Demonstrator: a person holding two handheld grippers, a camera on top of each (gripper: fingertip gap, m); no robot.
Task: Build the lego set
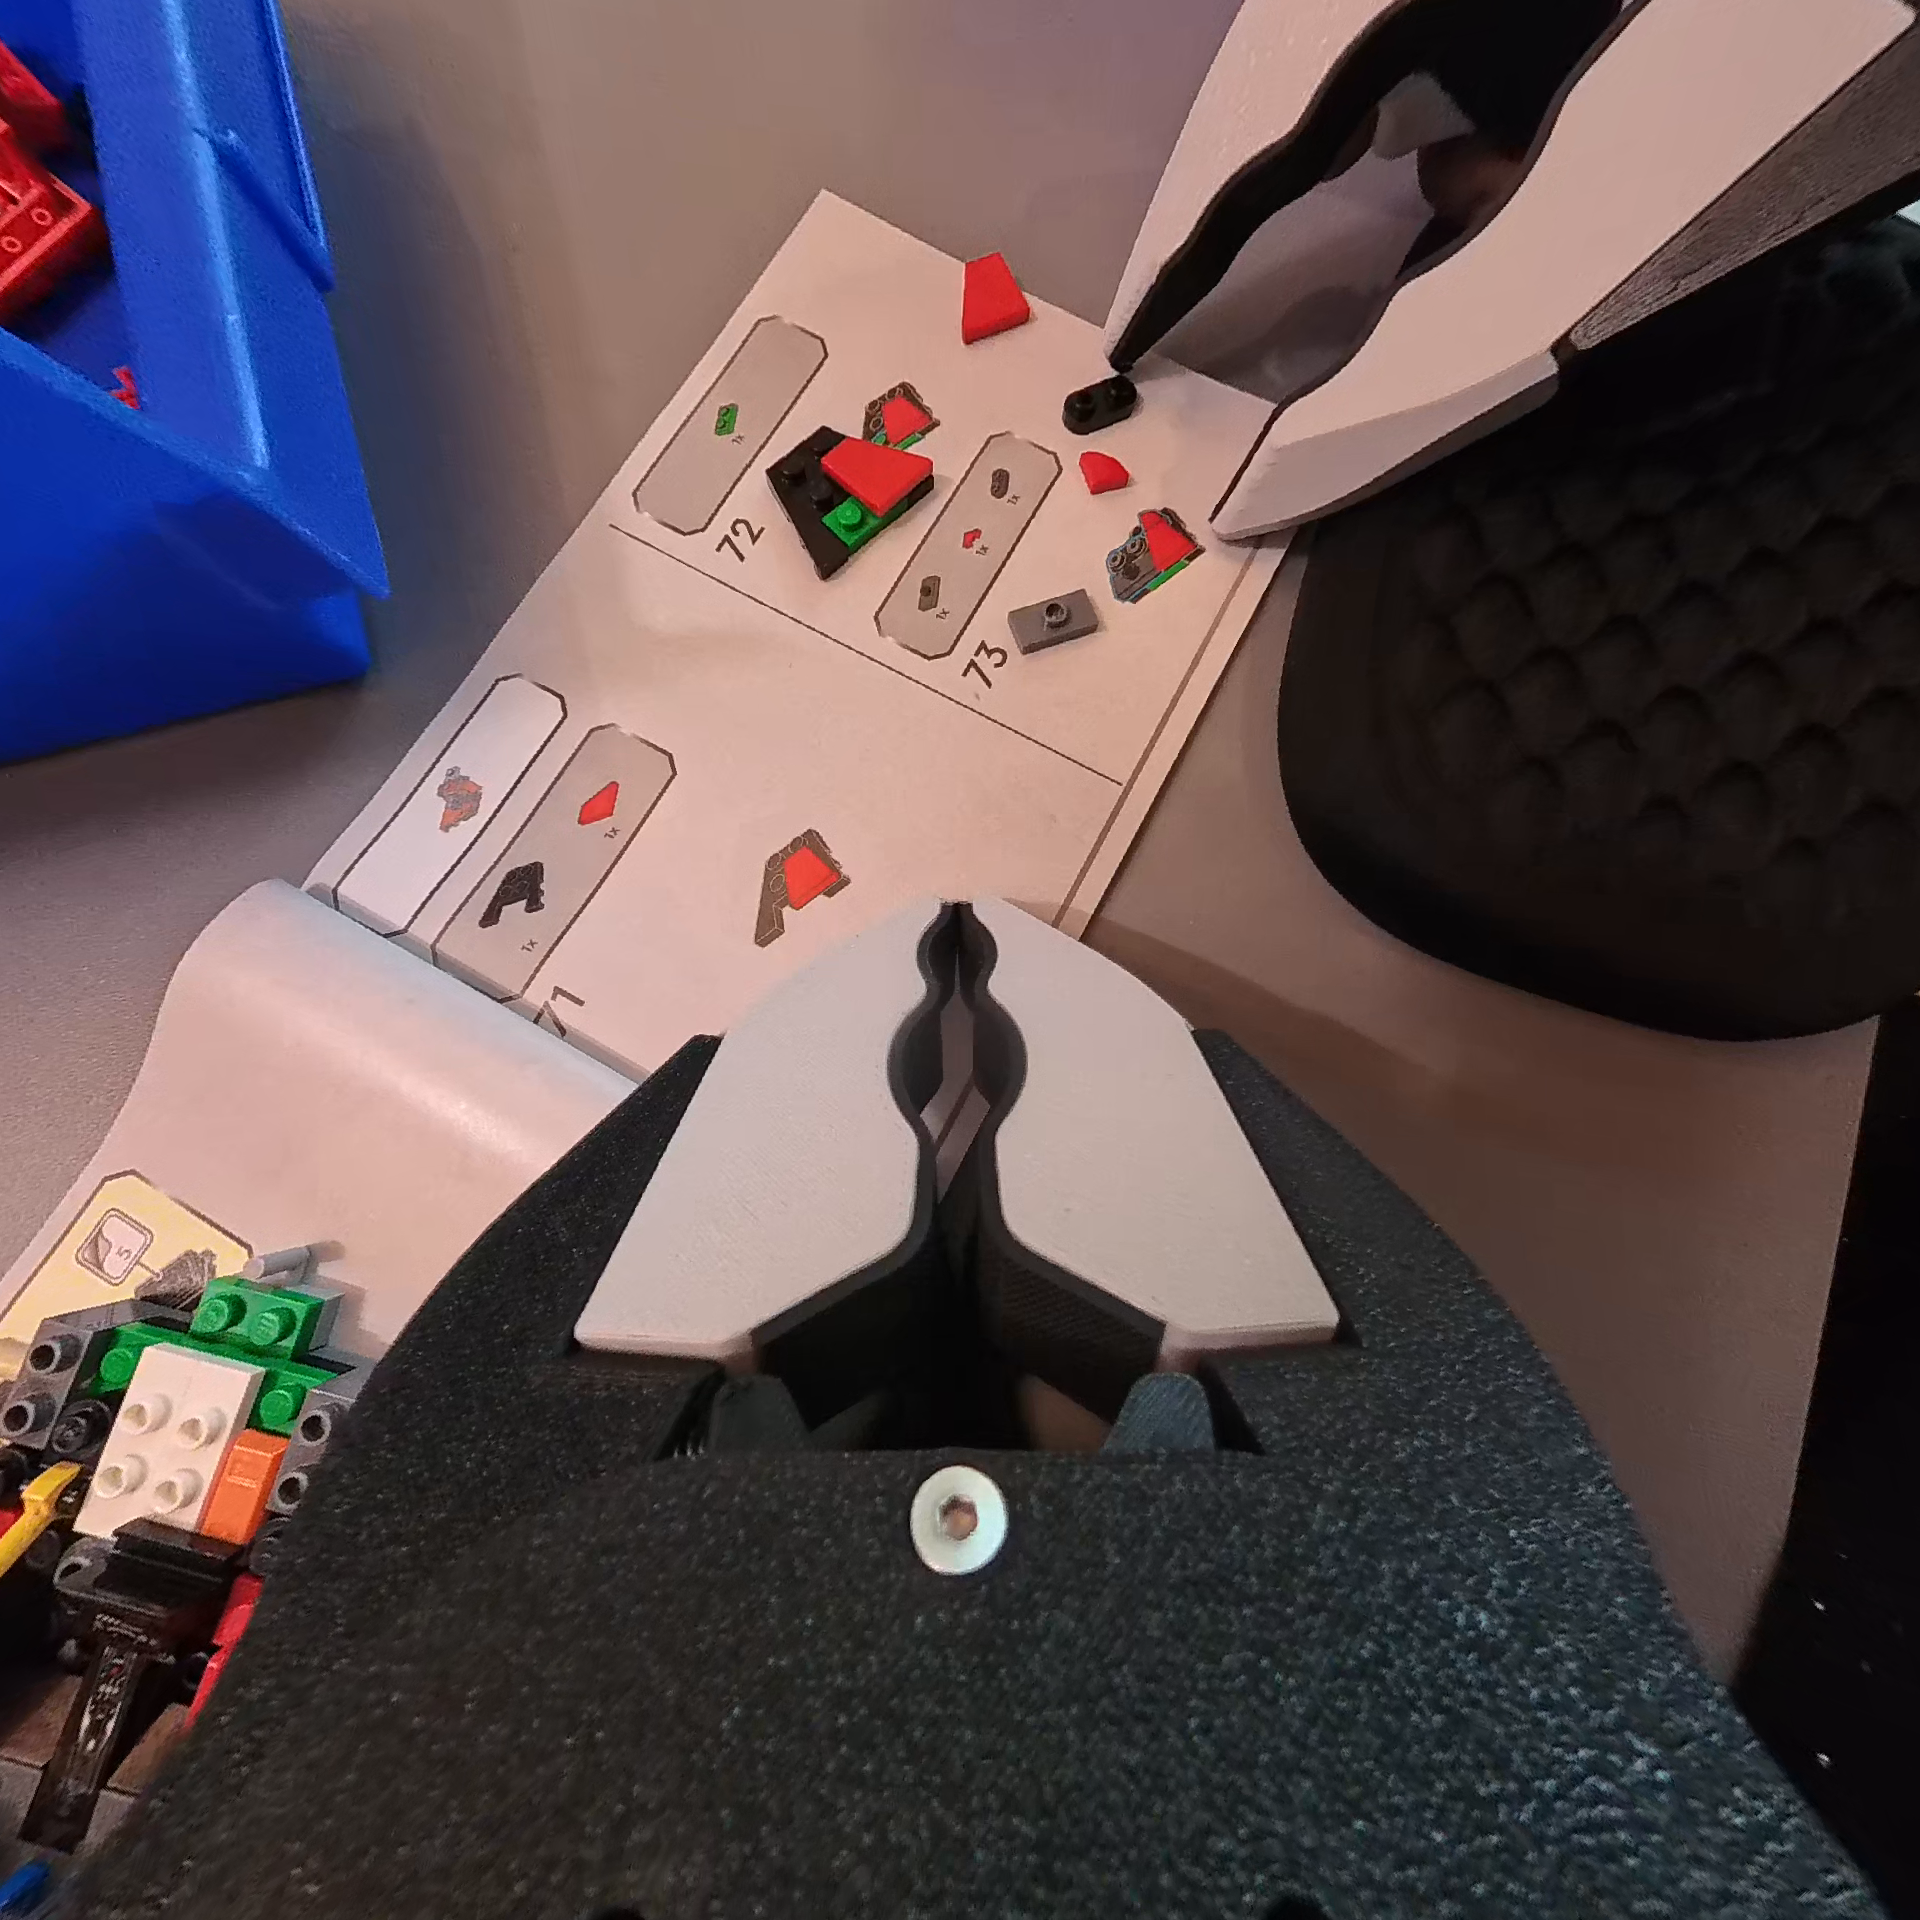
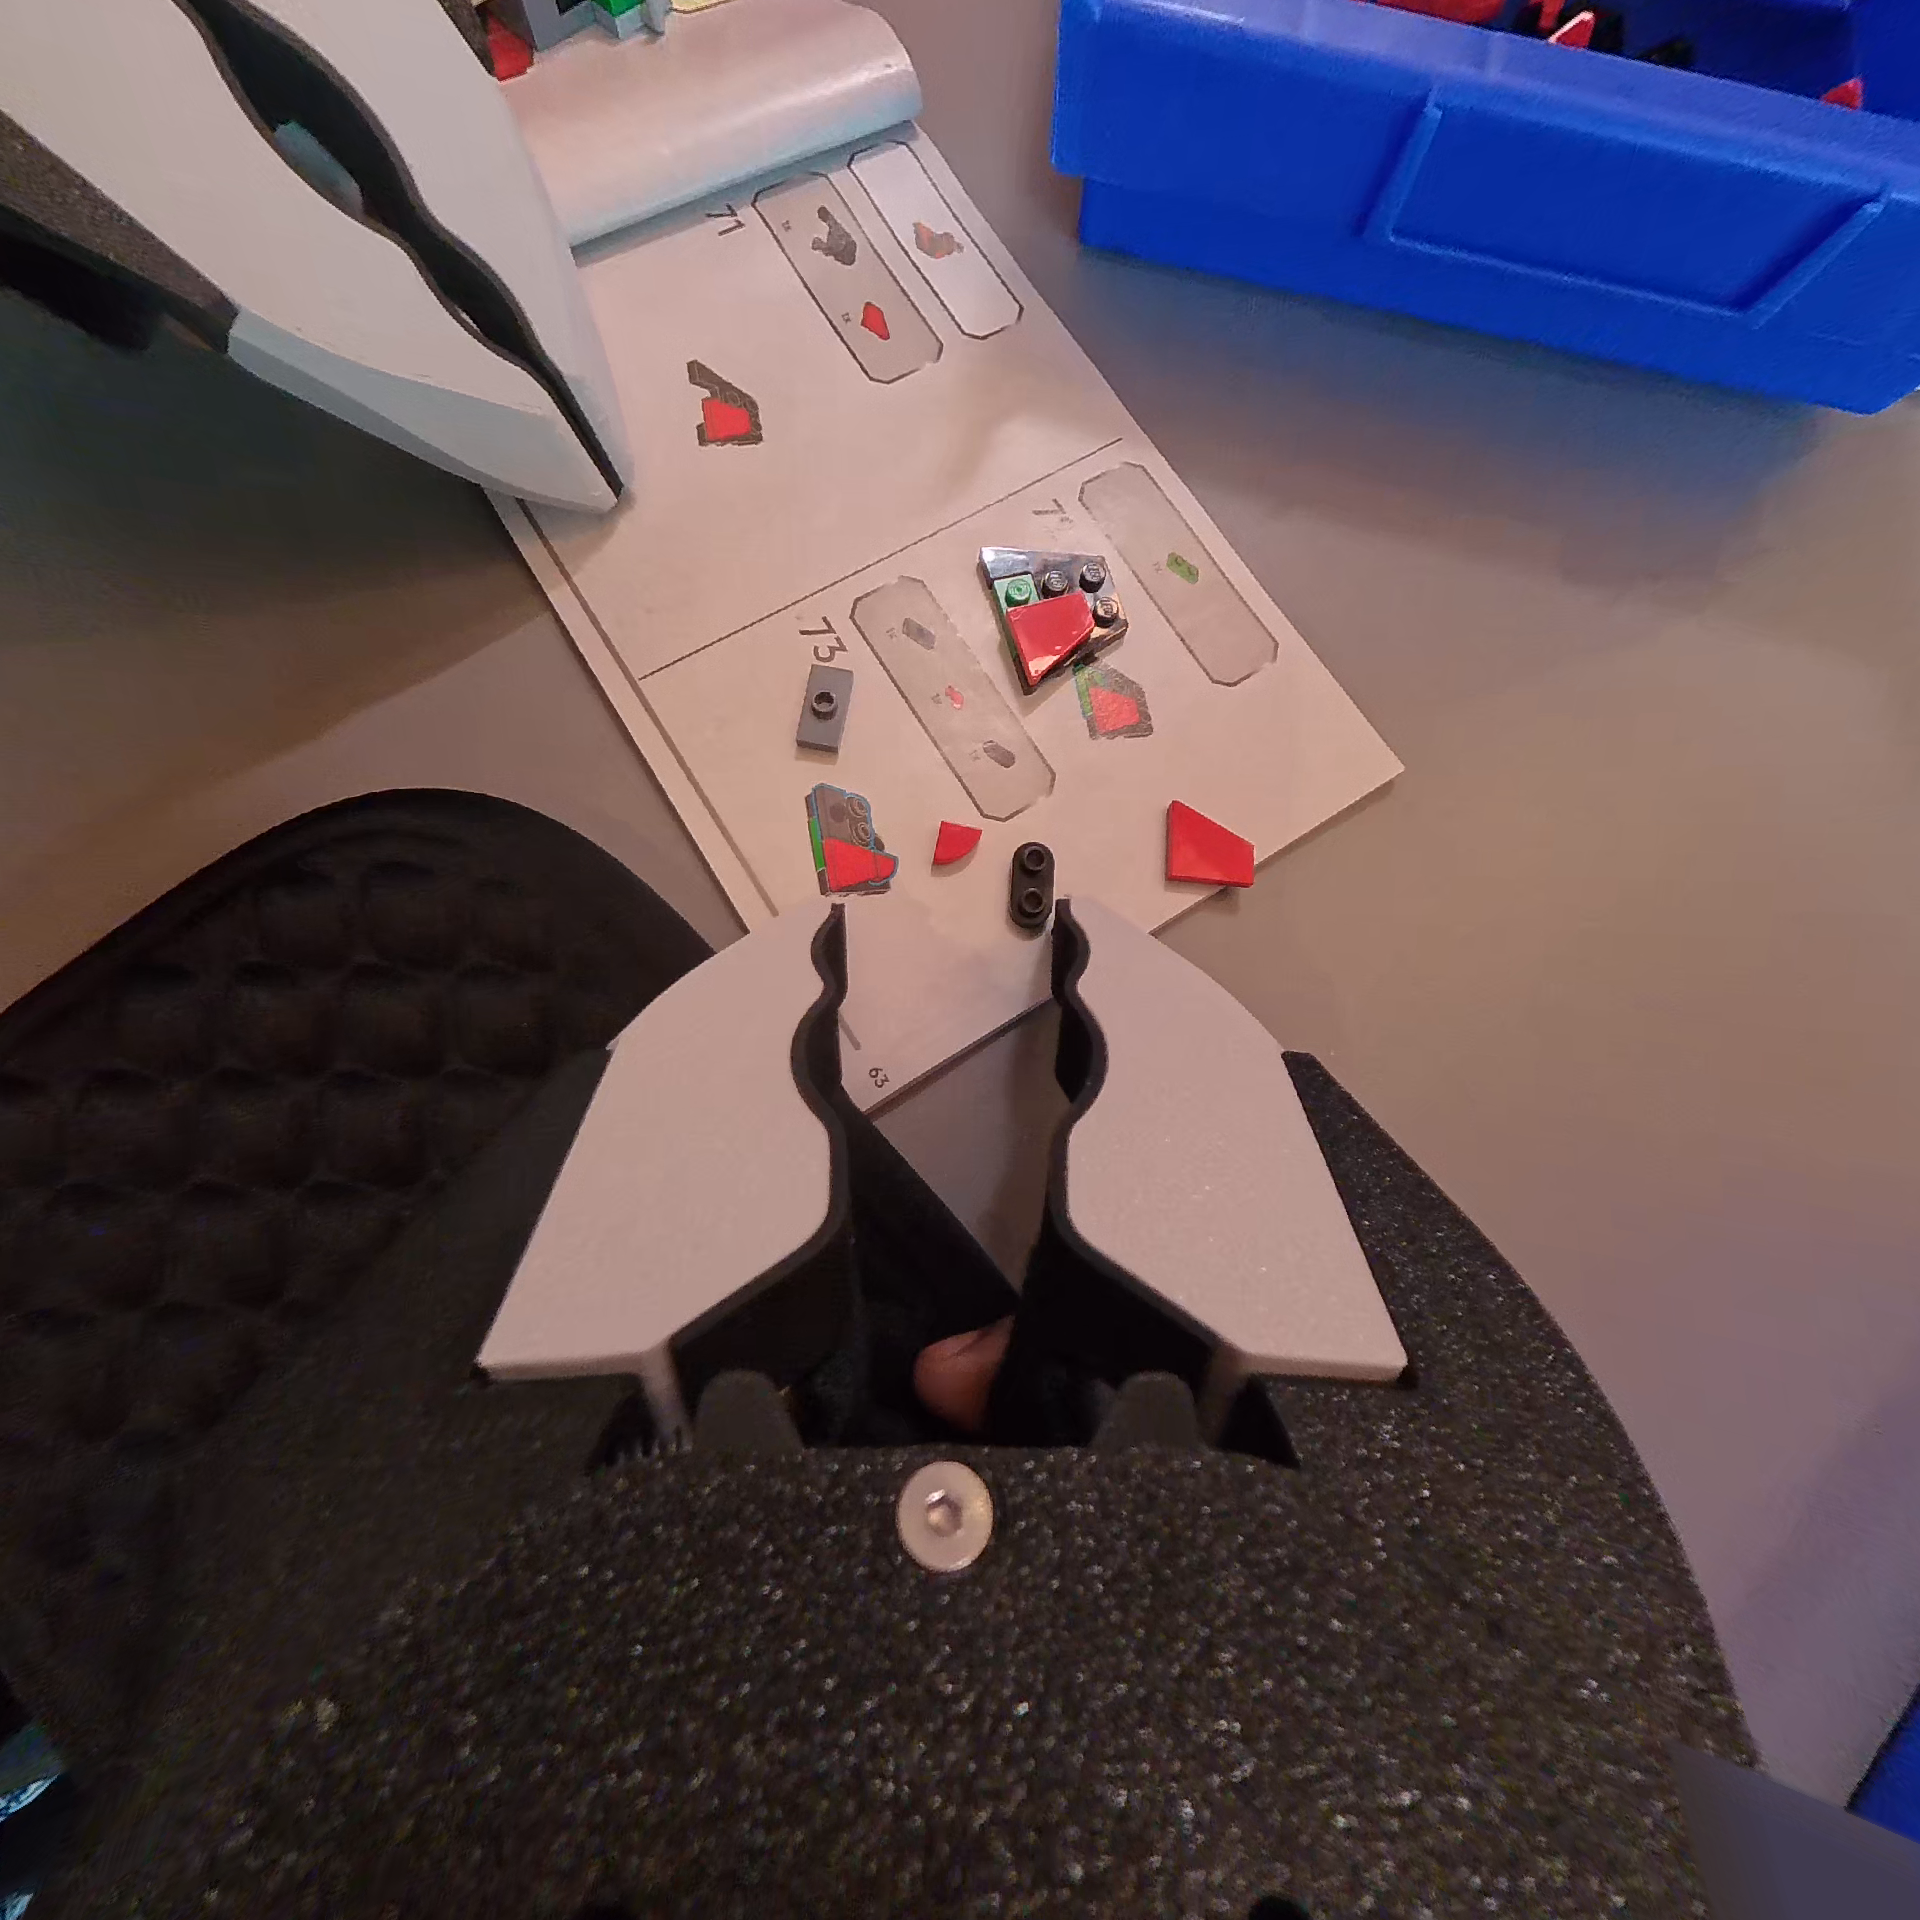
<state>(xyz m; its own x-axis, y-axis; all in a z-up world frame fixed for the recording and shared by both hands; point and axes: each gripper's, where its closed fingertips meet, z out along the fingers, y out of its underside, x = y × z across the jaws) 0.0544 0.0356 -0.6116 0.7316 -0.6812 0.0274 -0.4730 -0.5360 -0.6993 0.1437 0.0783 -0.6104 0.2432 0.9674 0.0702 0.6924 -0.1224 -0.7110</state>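
An open instruction booklet (image 1: 831,727) lies on the grey table. On it sit a small black, red and green wedge assembly (image 1: 852,483), a small black two-stud plate (image 1: 1099,403), a red wedge tile (image 1: 992,299), a red quarter-round tile (image 1: 1101,473) and a grey one-stud plate (image 1: 1051,620). My right gripper (image 2: 945,912) is open and empty; its right fingertip is beside the black plate (image 2: 1031,873). The assembly (image 2: 1055,613), the red wedge tile (image 2: 1207,847), the quarter-round tile (image 2: 956,842) and the grey plate (image 2: 826,707) also show there. My left gripper (image 1: 958,912) is shut and empty over the booklet's near edge.
A blue parts bin (image 1: 156,416) with red bricks stands at the left, and also shows in the right wrist view (image 2: 1507,197). A larger partly built model (image 1: 177,1392) sits at the lower left. A black quilted pad (image 1: 1621,727) lies beside the booklet. Across from one pair of fingers to the other is roughly 11 centimetres. The grey one-stud plate (image 1: 1051,620) sits 4 centimetres or so from the ends of my right fingers. The right camera catches it too, in the right wrist view (image 2: 823,700).
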